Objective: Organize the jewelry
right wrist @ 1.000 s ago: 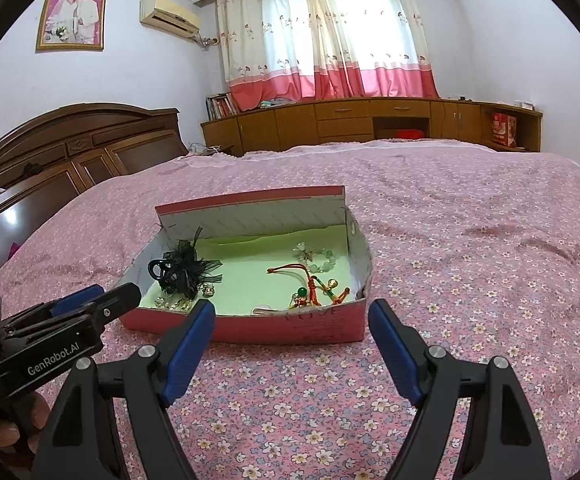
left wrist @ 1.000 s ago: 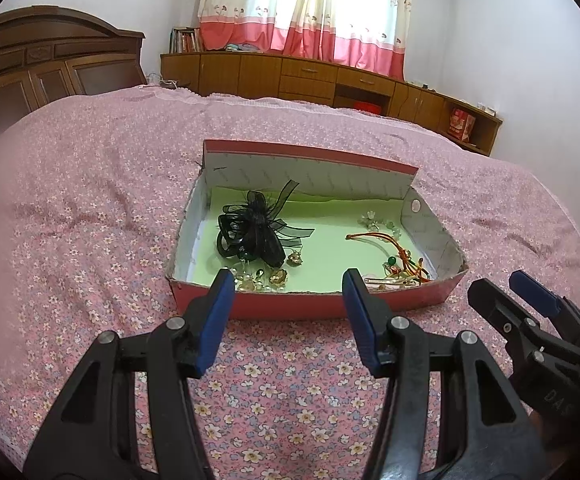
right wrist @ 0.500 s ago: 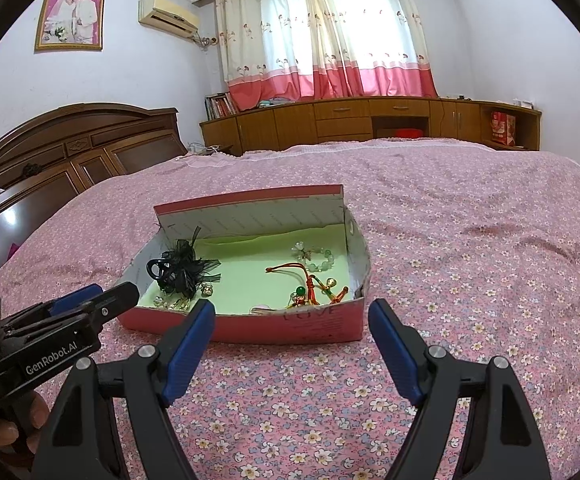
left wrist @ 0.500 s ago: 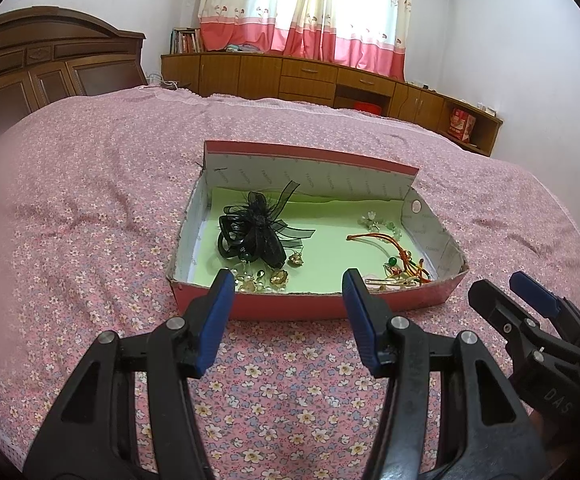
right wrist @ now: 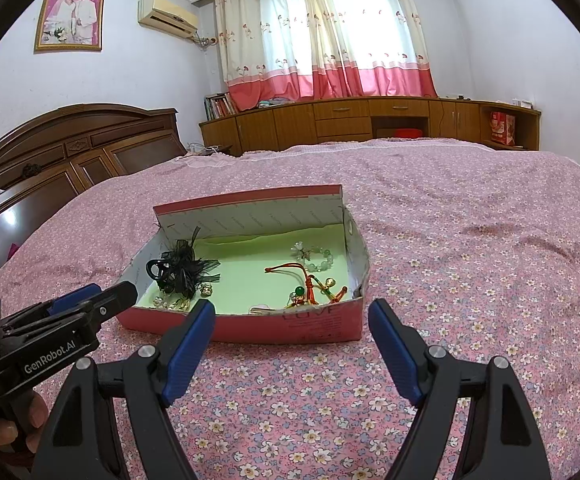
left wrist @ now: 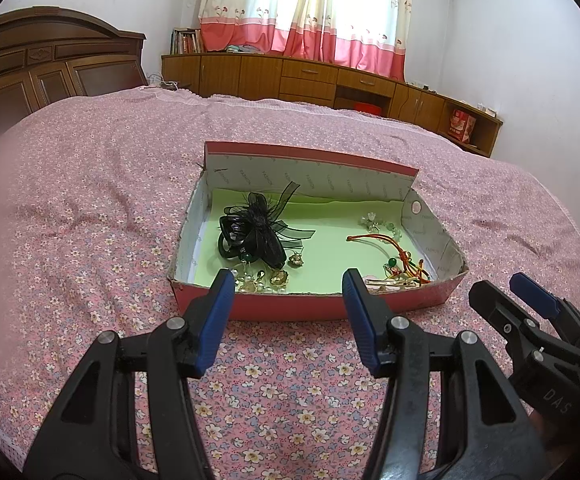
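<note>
A shallow red cardboard box (left wrist: 290, 306) (right wrist: 321, 326) with a green lining lies on the pink floral bedspread. Inside it, at the left, sits a black ribbon hair clip (left wrist: 256, 234) (right wrist: 180, 268) with small gold trinkets (left wrist: 268, 278) in front of it. At the right lie a red cord bracelet (left wrist: 403, 256) (right wrist: 309, 280) and a pale bead bracelet (left wrist: 377, 222) (right wrist: 315, 258). My left gripper (left wrist: 288, 280) hovers open just before the box's near wall, nothing between its fingers. My right gripper (right wrist: 290, 312) is open too, beside it, also short of the box.
The bedspread (left wrist: 90, 208) spreads wide around the box. A dark wooden headboard (right wrist: 74, 148) stands at the left, and low wooden cabinets (right wrist: 369, 120) run under the curtained window behind. A person's hand (right wrist: 6, 420) grips the left gripper's handle.
</note>
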